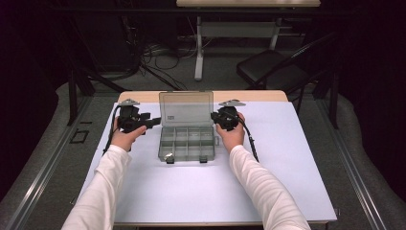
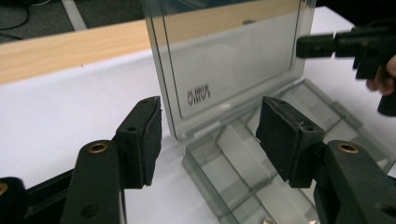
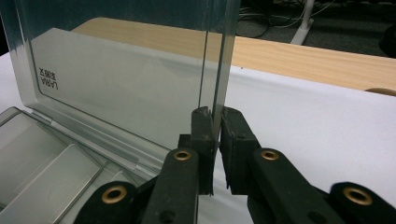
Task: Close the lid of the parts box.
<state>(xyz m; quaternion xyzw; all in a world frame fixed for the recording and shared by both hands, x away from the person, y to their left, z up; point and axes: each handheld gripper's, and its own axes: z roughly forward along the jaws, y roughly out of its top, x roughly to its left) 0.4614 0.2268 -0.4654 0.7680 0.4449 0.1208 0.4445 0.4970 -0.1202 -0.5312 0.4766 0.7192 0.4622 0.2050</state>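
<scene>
Clear plastic lid [image 3: 121, 88] stands upright, its side edge clamped in the right claw [image 3: 215, 135]. Left claw [image 2: 208, 140] hangs apart beside the lid's opposite edge, gripping nothing

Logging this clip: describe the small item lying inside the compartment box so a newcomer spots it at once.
On the white table stands a clear compartment box, its lid upright and pinched at one edge by the right gripper. The small metallic piece lies in the near-left compartment; the other compartments look bare.
</scene>
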